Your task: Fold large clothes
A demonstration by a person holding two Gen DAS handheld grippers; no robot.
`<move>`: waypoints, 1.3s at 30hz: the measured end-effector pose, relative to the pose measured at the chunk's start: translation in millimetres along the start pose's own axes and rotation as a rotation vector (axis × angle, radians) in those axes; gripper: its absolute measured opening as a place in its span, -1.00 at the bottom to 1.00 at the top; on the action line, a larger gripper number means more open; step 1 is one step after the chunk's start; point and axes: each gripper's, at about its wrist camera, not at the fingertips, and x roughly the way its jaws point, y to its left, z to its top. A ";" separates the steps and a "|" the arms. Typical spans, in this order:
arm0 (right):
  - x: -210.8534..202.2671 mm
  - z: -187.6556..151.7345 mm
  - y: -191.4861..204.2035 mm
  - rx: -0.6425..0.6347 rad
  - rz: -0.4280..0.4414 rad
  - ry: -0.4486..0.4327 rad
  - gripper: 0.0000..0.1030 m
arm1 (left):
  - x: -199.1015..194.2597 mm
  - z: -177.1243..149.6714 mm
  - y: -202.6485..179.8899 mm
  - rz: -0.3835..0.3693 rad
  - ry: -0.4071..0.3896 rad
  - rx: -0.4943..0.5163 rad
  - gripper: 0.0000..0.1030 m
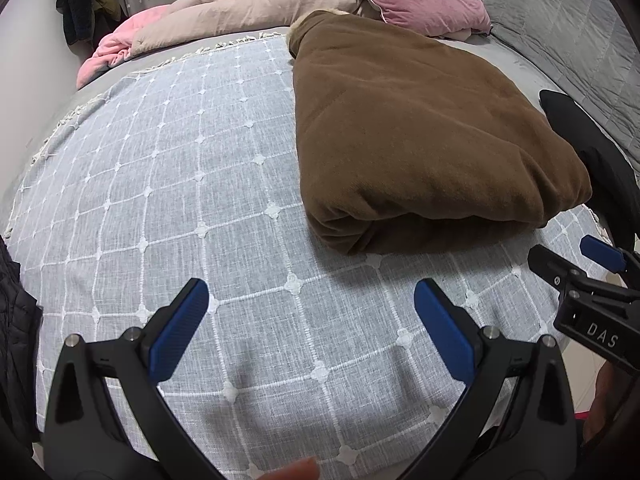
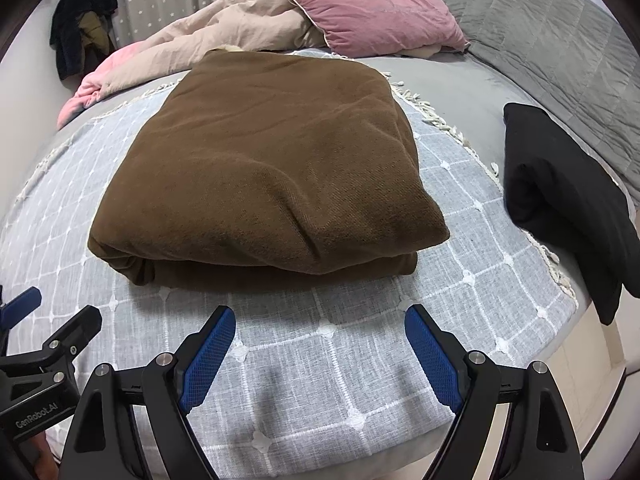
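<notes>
White lettering reads "DAS" on the right gripper [image 1: 560, 268] and "GenRobot.AI" on the left gripper [image 2: 52, 320]. Both sets of blue-padded jaws stand spread wide, holding nothing, above the near edge of the grey white-checked bedspread [image 1: 180, 200]. The thick brown fleece garment [image 2: 268, 168] lies folded into a bundle mid-spread, nearer its right fringed edge.

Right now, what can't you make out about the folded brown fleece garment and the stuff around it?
- Folded brown fleece garment: what kind it is; the folds hide sleeves and front, both views.
- Its far end: only a pale trim peeks out, left wrist view.
- Black folded cloth: the bed's edge hides its hanging end in the right wrist view; the right gripper covers it in the left.
- Dark hanging clothes: too small.
</notes>
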 end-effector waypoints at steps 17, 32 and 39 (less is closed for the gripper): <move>-0.1 -1.3 0.4 0.004 0.005 0.004 0.70 | -0.8 1.9 4.8 -0.013 -0.002 -0.011 0.98; 0.1 -1.7 -0.4 0.004 0.005 0.005 0.70 | -2.2 2.1 3.9 -0.016 -0.001 -0.014 0.98; 0.0 -1.9 -0.5 0.004 0.004 0.005 0.70 | -1.7 1.5 3.8 -0.016 -0.001 -0.013 0.98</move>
